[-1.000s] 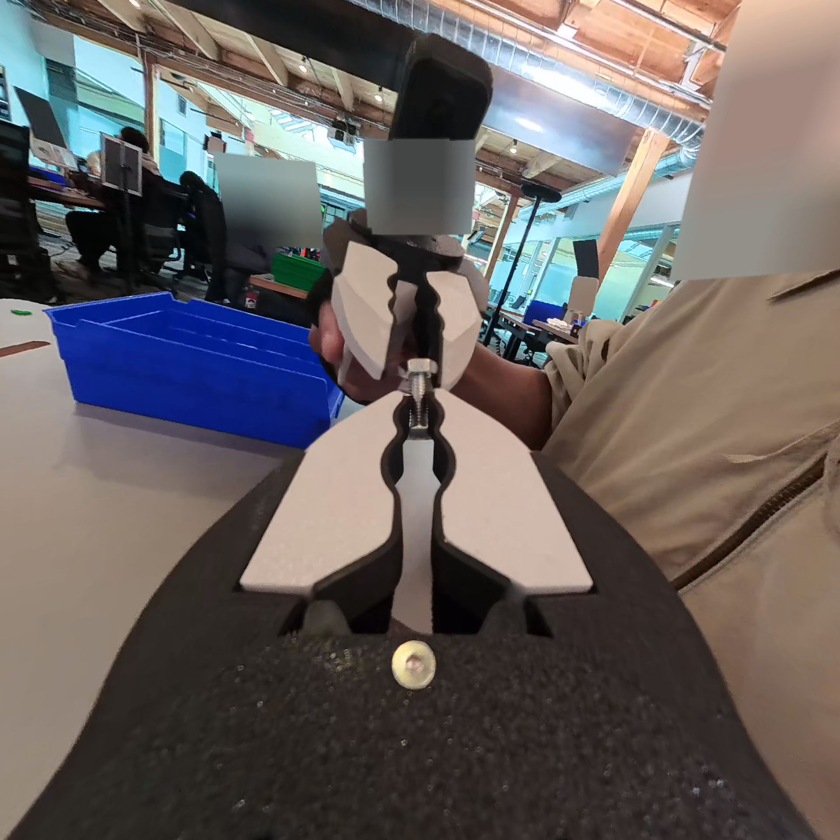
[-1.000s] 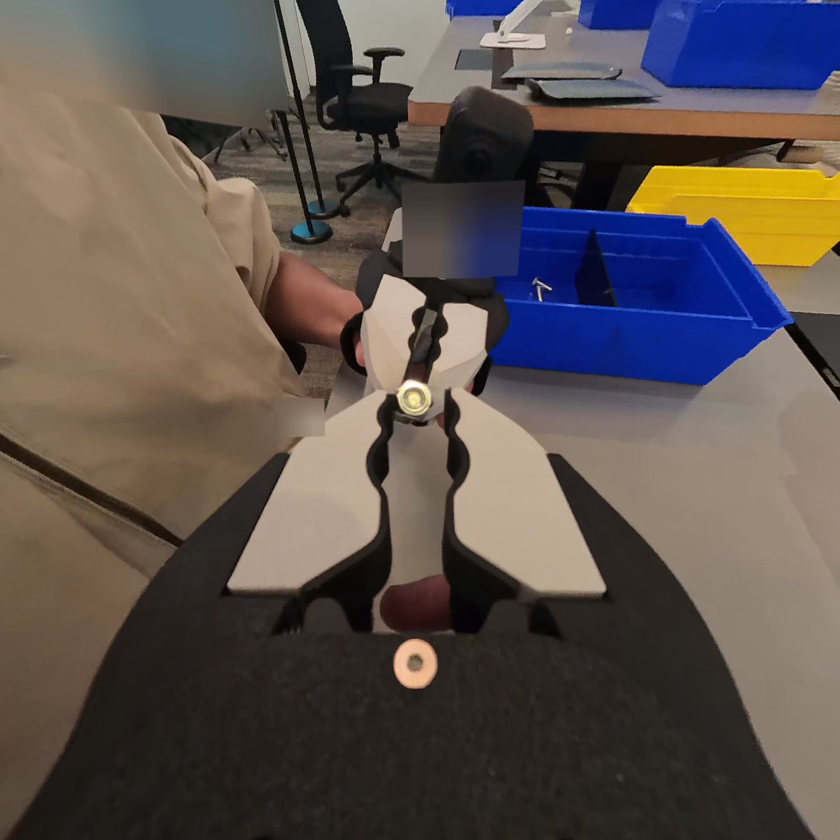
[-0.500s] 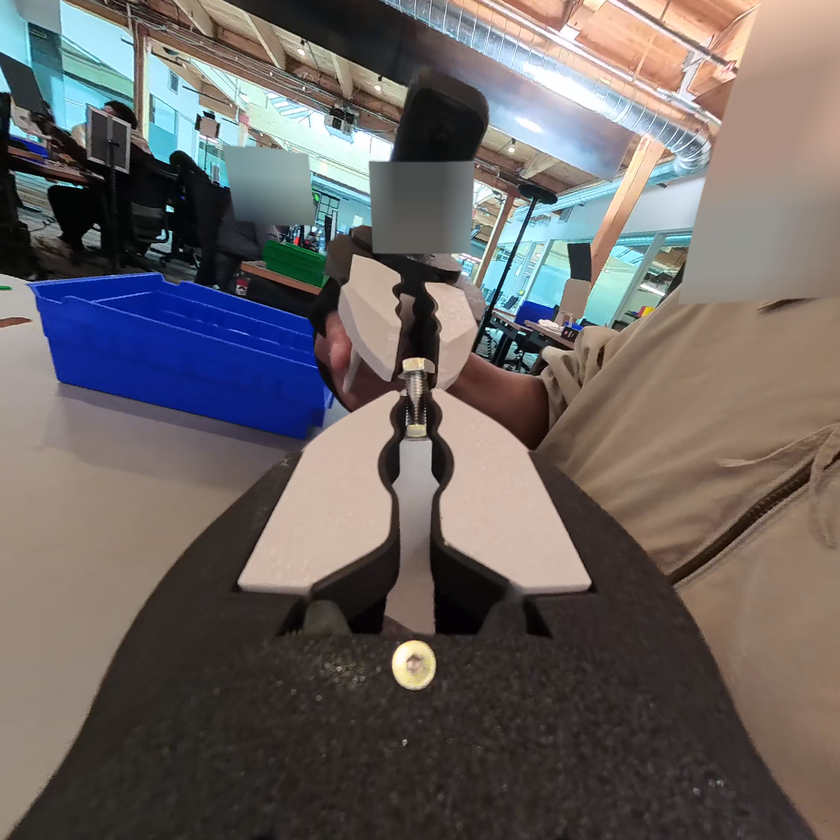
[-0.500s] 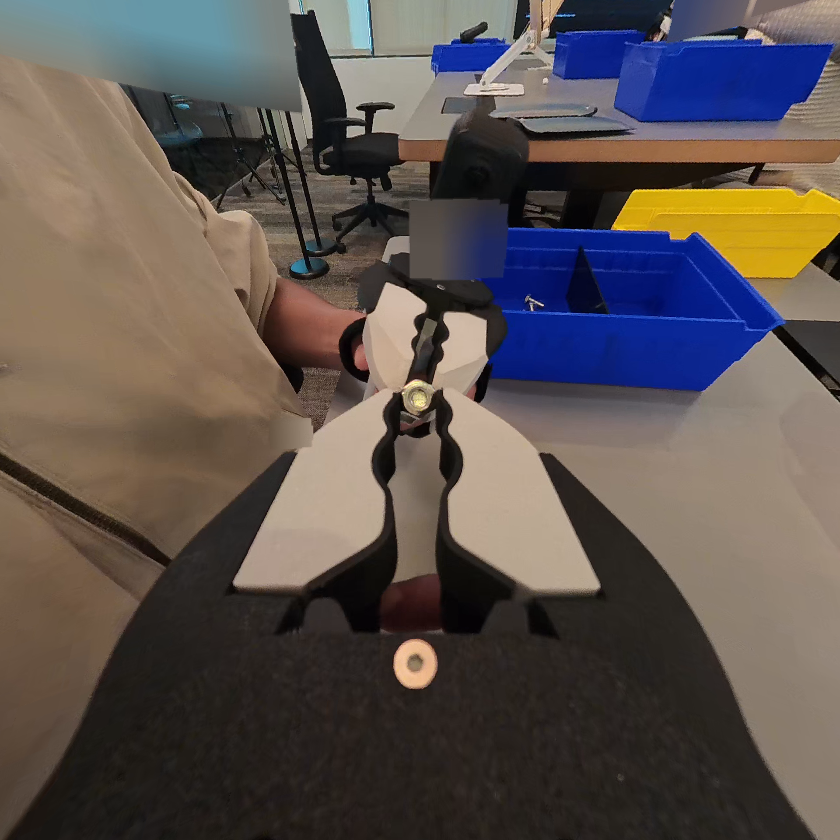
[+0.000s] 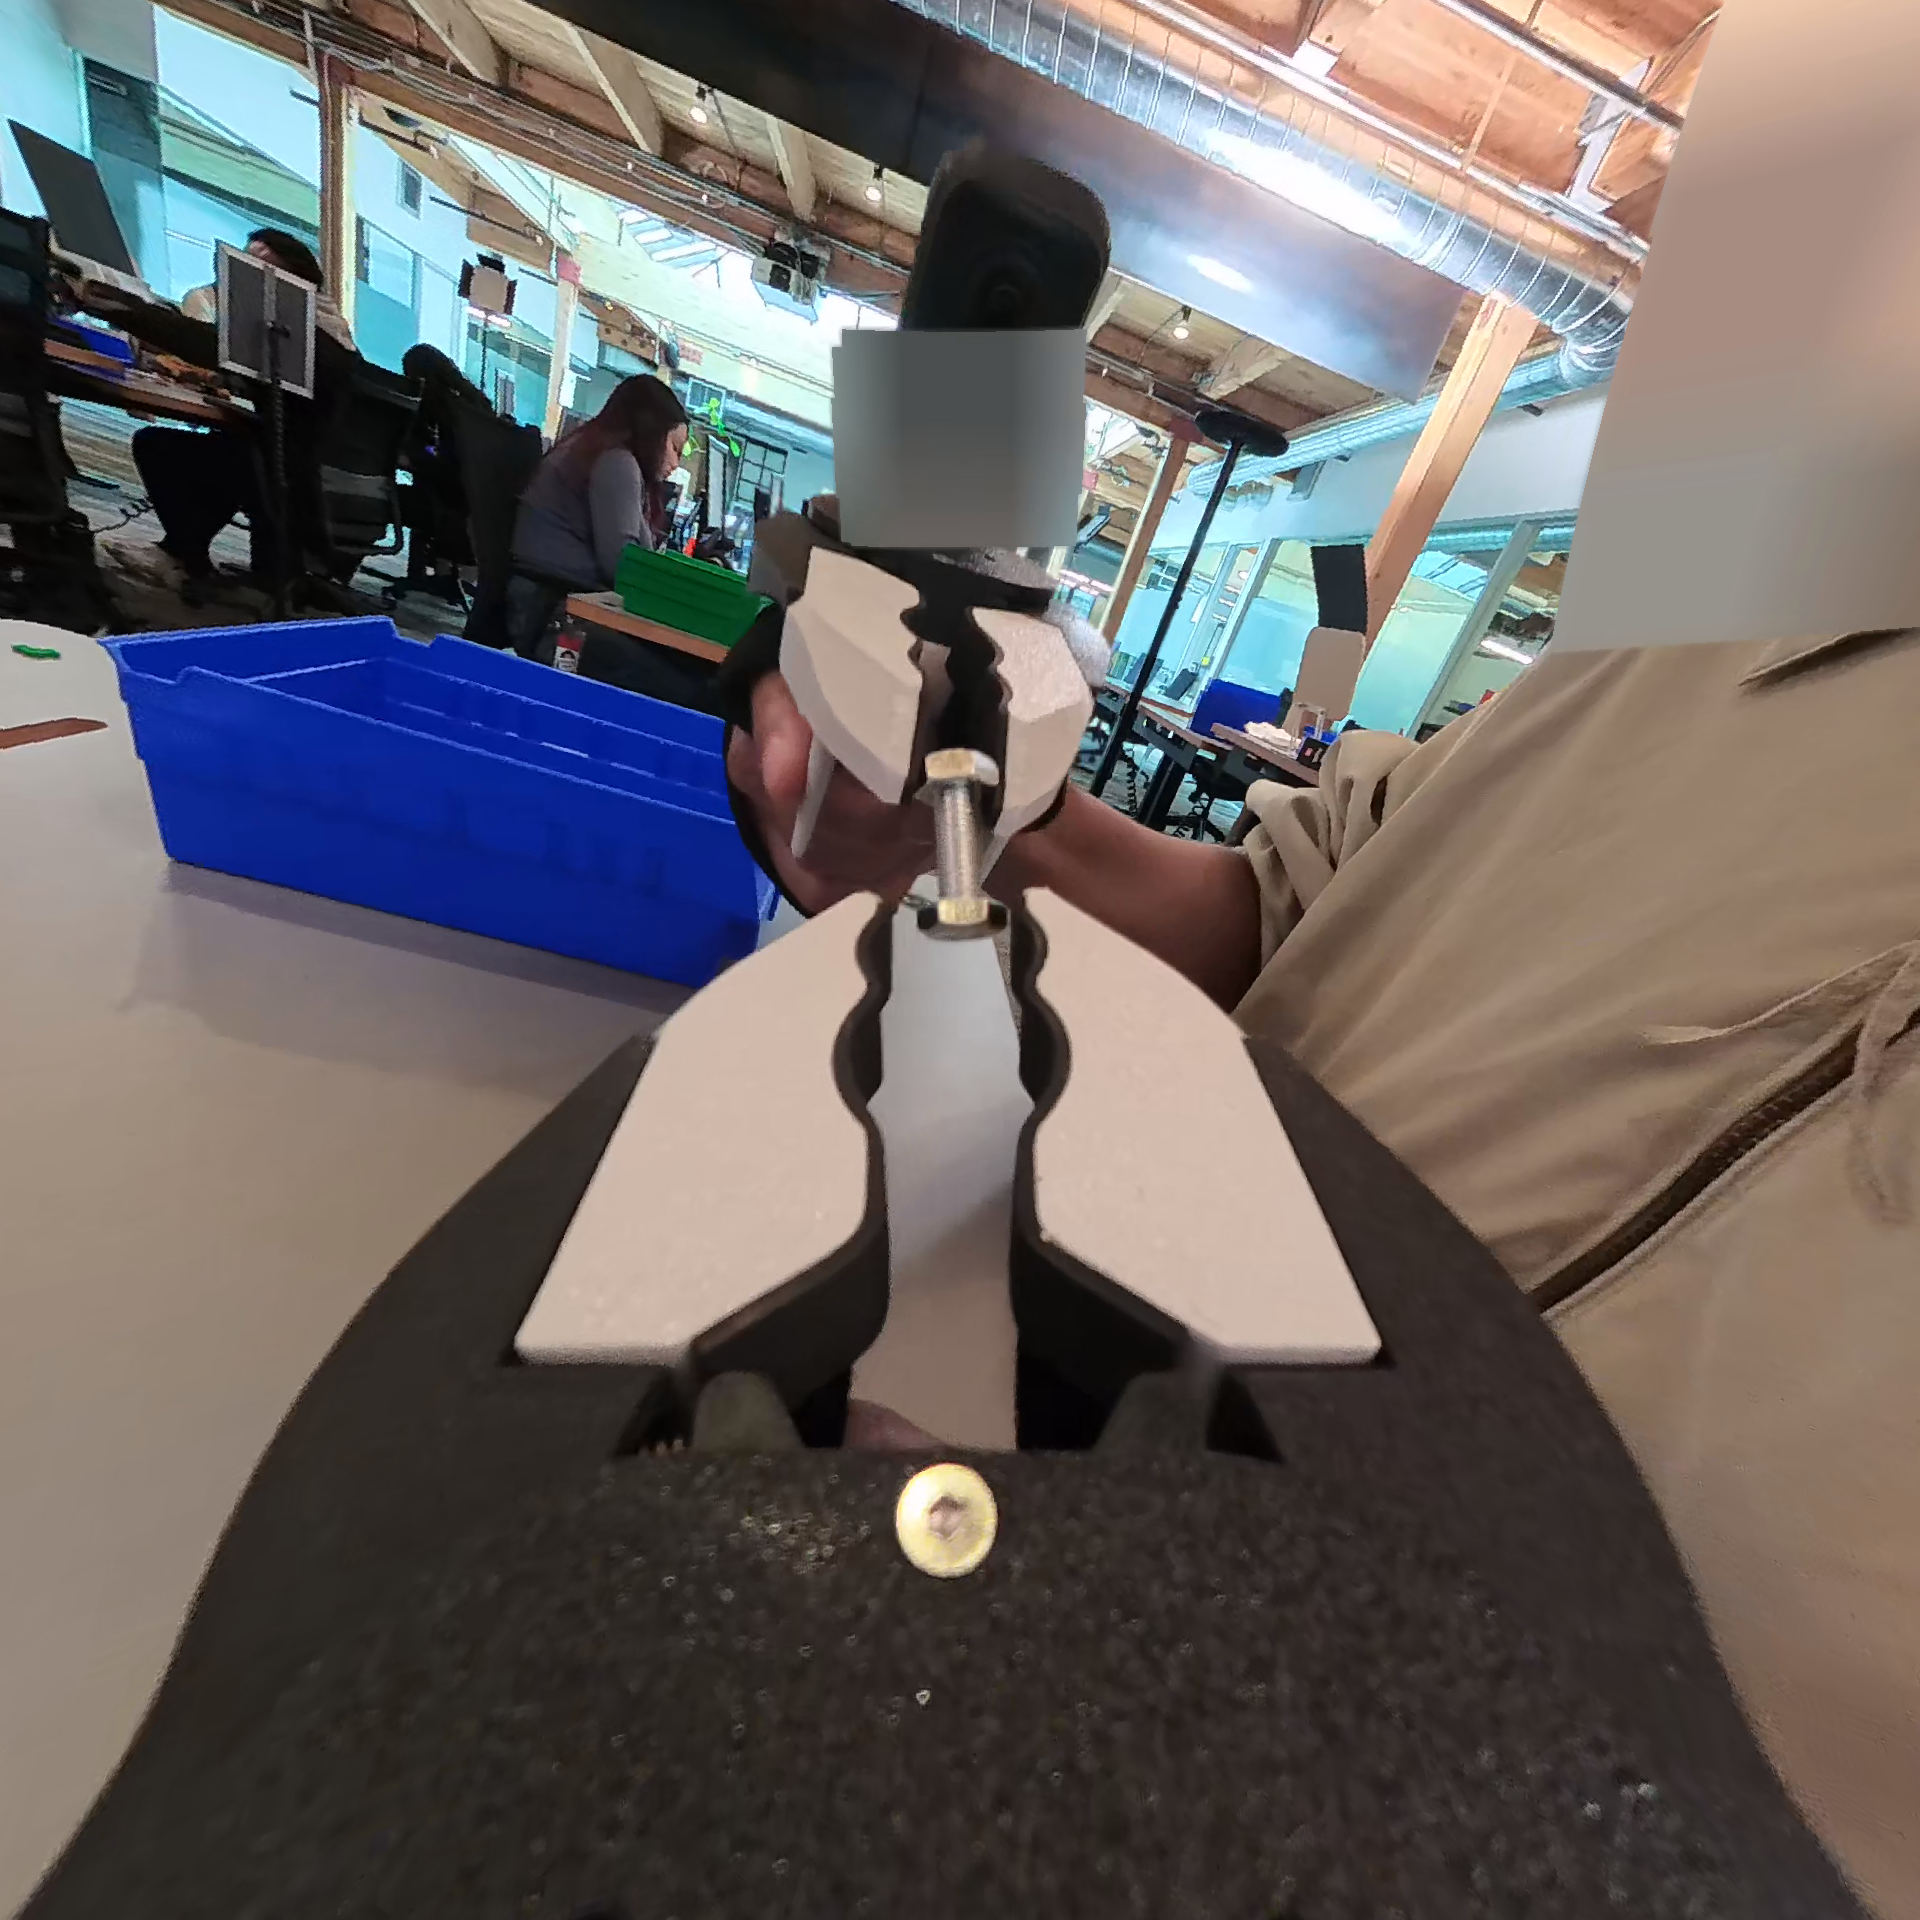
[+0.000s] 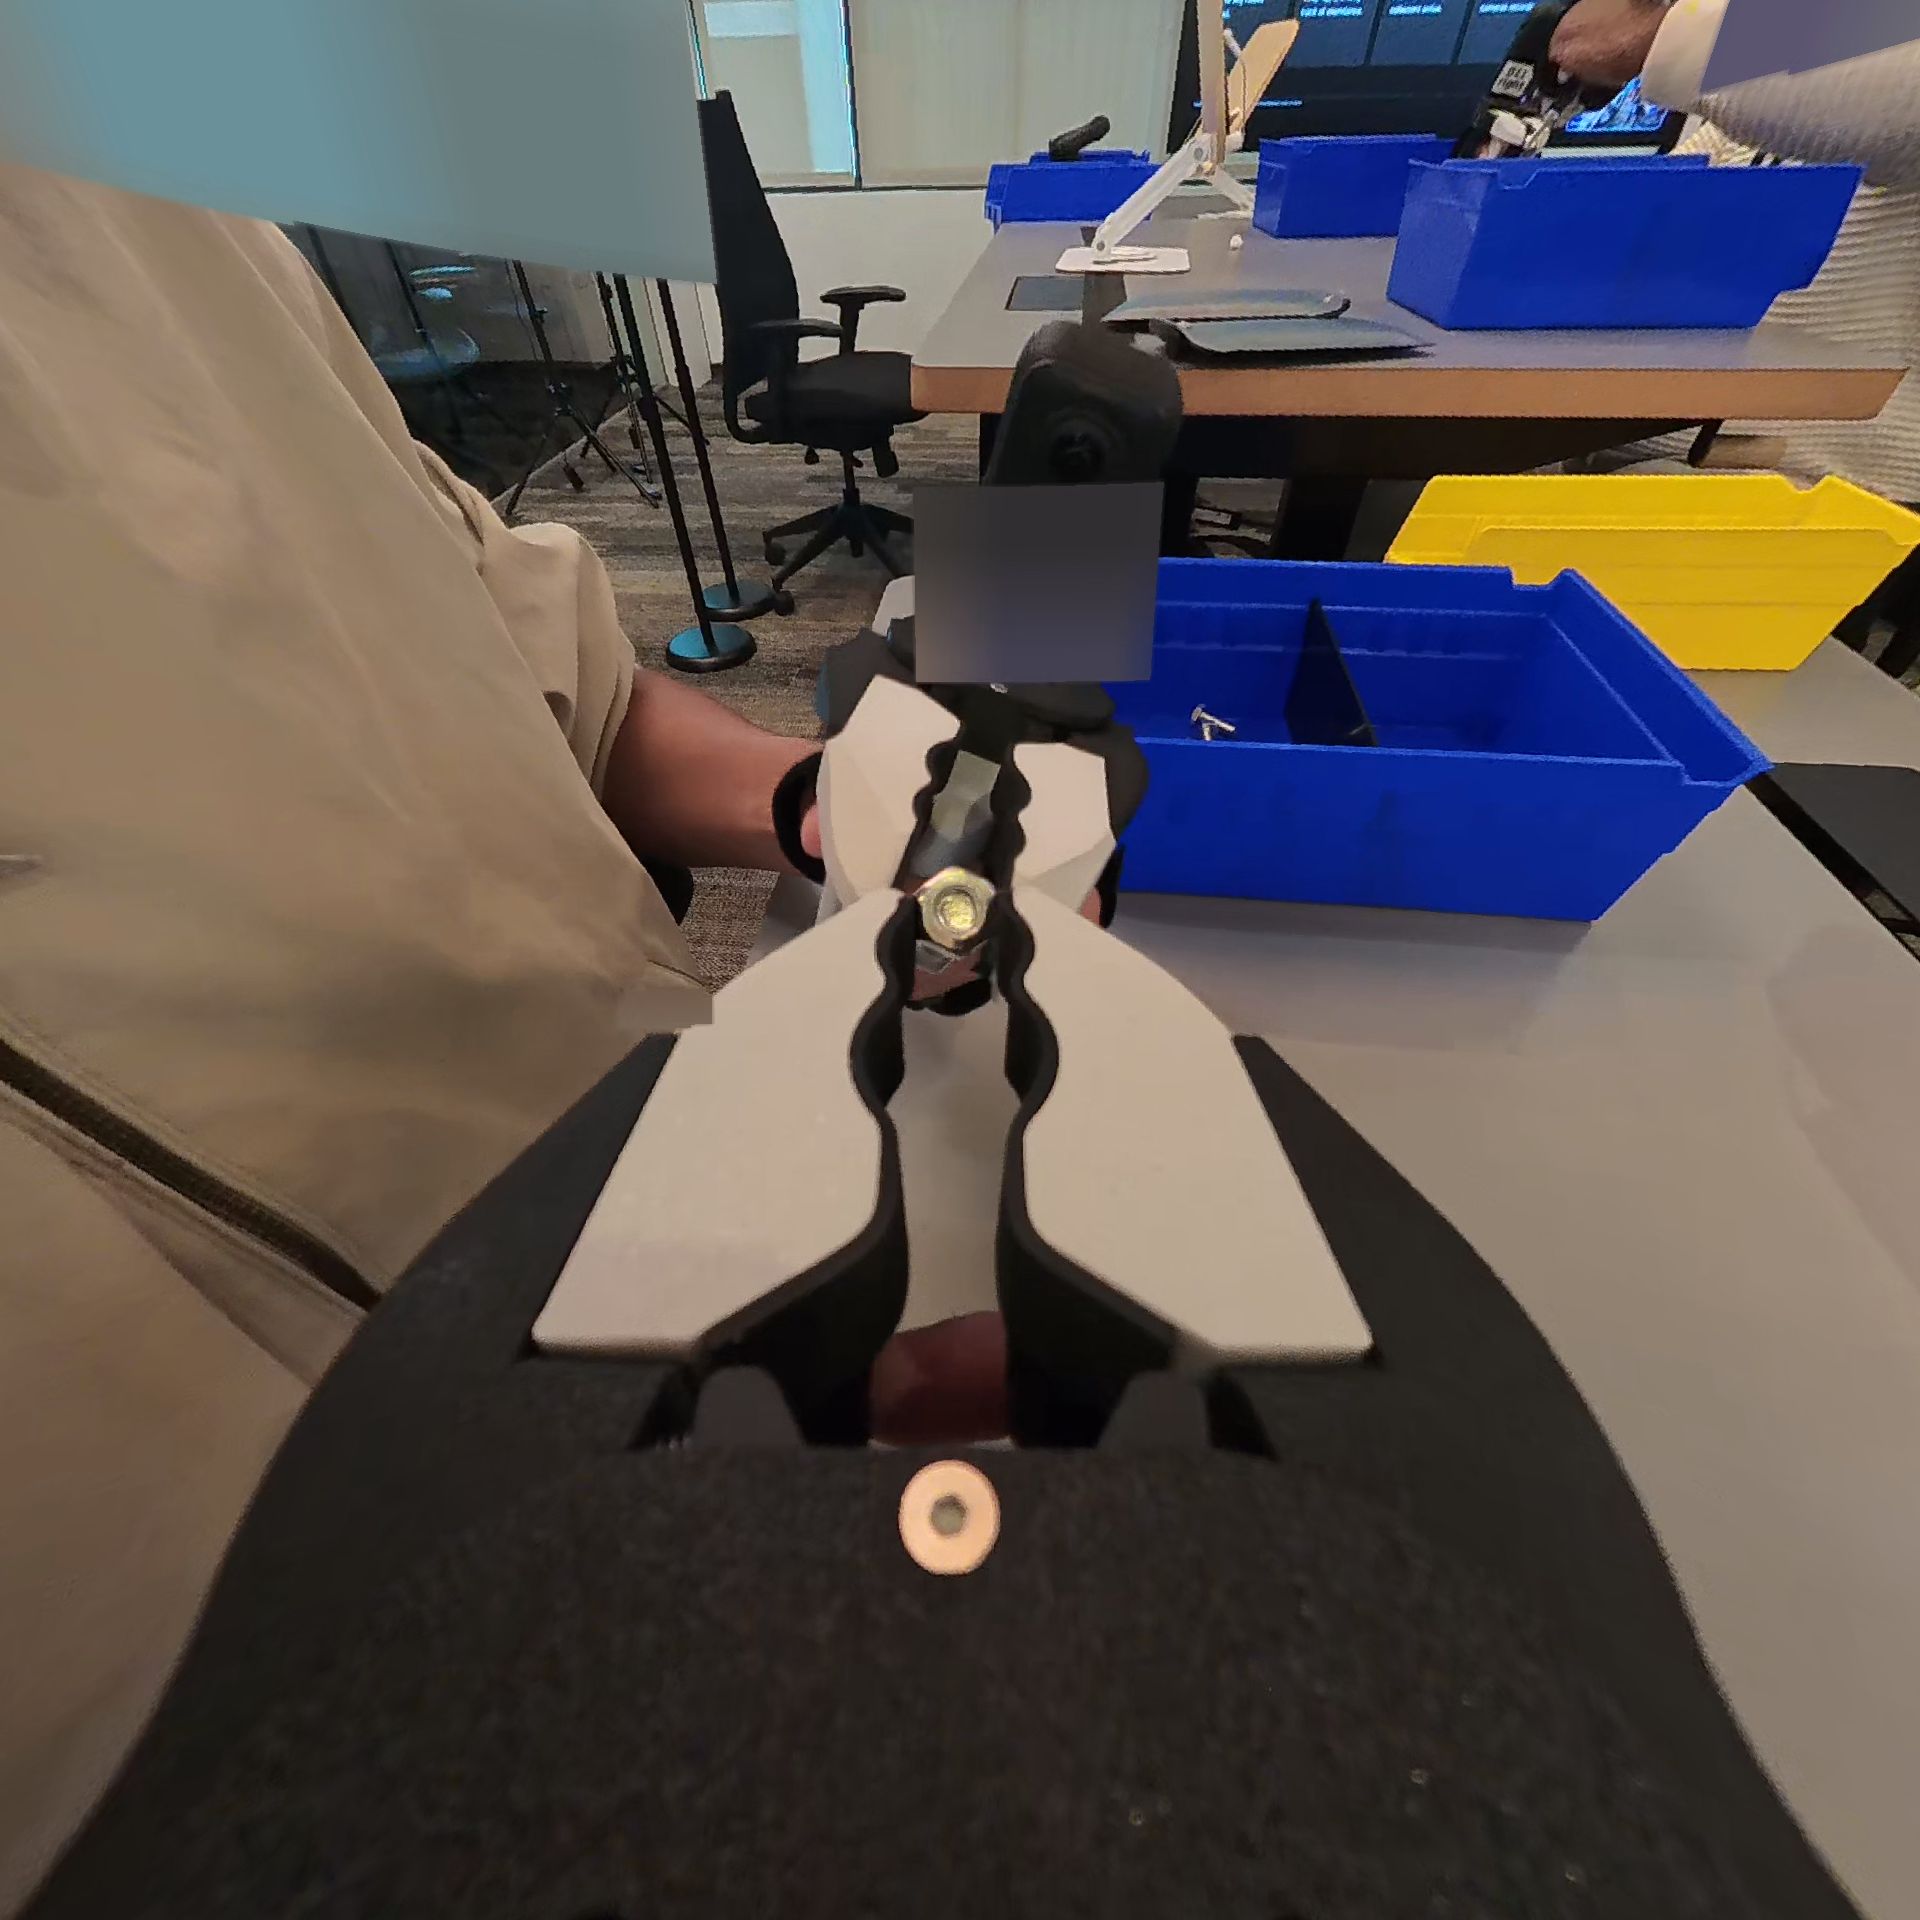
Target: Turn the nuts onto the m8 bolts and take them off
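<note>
A silver M8 bolt spans the space between my two grippers, above the grey table. My right gripper is shut on the bolt's hex head; it also shows in the left wrist view, pinching the head. A nut sits on the bolt's threaded end. My left gripper is open around that nut, with a gap on each side between pad and nut. It also shows beyond the bolt in the right wrist view.
A blue bin stands on the table to the left. In the right wrist view a divided blue bin holds a loose bolt, with a yellow bin behind it. The person's beige jacket is close by. The tips of both grippers are at nearly the same place.
My right gripper closed onto the bolt head. My left gripper, shut on the bolt's threaded end before, has opened and let go. The bolt now hangs from the right gripper alone.
</note>
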Demonstrator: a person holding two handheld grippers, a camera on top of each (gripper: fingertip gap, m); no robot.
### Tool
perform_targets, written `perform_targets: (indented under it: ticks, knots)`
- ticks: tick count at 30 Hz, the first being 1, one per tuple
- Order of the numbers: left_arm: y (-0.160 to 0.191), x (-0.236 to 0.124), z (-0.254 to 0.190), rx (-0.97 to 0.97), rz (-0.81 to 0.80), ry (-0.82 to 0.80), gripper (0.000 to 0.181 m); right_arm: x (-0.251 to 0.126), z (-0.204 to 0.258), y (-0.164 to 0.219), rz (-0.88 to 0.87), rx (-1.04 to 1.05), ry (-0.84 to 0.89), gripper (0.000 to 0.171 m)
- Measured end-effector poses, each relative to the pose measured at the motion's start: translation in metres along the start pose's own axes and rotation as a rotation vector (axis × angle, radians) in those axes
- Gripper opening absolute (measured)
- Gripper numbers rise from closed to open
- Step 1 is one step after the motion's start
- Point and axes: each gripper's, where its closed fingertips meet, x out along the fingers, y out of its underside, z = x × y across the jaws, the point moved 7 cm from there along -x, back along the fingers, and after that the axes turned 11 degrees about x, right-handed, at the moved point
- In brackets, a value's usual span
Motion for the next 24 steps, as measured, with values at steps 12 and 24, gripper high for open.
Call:
perform_targets:
  ticks: [12, 24]
  knots:
    - [0.0009, -0.0002, -0.0022, 0.063, 0.014, -0.013, 0.016, 0.0045, -0.0021, -0.0006, -0.004, 0.014, -0.008, 0.015]
    - [-0.0011, -0.0012, -0.0038, 0.061, -0.016, -0.01, 0.016, 0.0014, -0.0026, -0.0012, -0.034, 0.026, 0.014, 0.022]
